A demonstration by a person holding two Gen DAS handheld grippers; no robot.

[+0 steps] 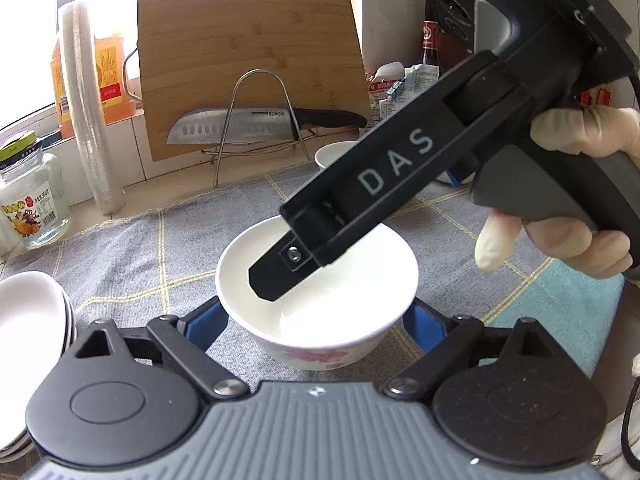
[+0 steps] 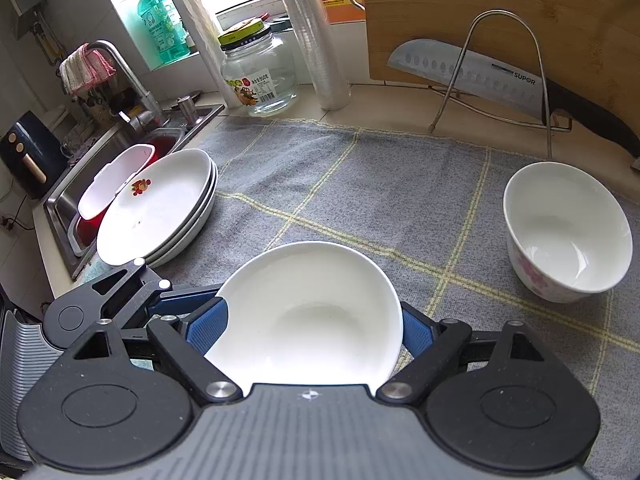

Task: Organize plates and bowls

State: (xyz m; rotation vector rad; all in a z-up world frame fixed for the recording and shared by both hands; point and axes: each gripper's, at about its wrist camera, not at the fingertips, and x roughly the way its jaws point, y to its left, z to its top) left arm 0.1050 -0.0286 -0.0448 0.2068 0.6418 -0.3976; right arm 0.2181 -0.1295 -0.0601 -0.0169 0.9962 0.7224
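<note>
White bowl point(image 1: 316, 292), pink floral base

- My left gripper point(image 1: 316, 322) has blue finger pads point(image 1: 210, 326), black linkage arms with silver screws, and a ribbed grey housing between two round black discs.
- My right gripper point(image 2: 316, 330) is built alike; seen side-on, its long black body carries white "DAS" lettering and a dark grey handle.
- My right hand point(image 1: 568, 200) wears a thin, pale glove.
- A black cable point(image 1: 630, 420) runs at the edge.
</note>
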